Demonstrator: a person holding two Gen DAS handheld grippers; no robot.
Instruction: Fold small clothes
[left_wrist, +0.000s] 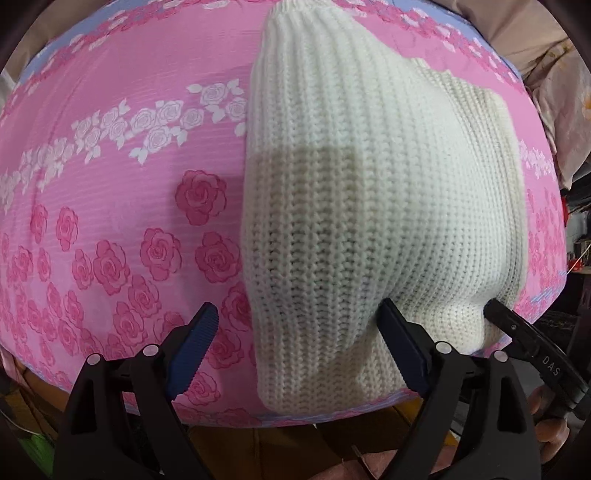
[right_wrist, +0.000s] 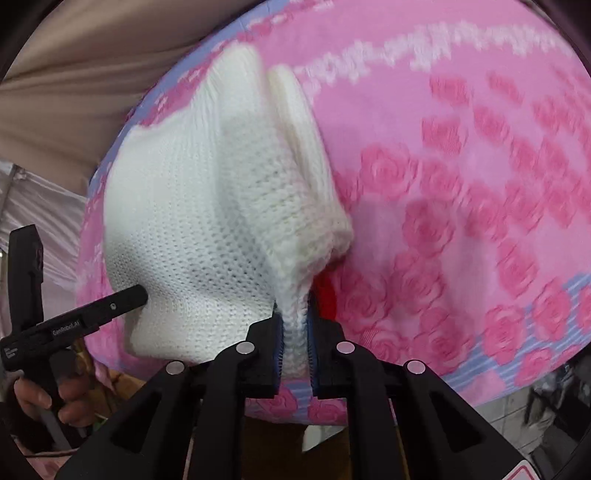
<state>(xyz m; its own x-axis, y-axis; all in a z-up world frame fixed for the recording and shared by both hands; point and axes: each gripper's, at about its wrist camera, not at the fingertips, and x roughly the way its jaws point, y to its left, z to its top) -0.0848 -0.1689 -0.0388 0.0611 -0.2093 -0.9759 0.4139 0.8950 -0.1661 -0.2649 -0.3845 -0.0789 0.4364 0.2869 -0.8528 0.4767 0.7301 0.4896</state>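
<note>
your right gripper (right_wrist: 294, 341) clamped on a pinched fold of the white knit garment (left_wrist: 369, 206), your left gripper (left_wrist: 295, 350) spread wide astride its near end, not gripping, garment lying by the near edge of the pink rose-print surface (left_wrist: 110, 184)

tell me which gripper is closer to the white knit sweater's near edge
Right. The right gripper is clamped on the white knit sweater at that edge; the left gripper hangs open, its pads astride the edge without pinching.

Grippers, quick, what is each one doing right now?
Left gripper: open, straddling the near edge of the white knit sweater, not pinching it.
Right gripper: shut on the sweater's edge.
</note>
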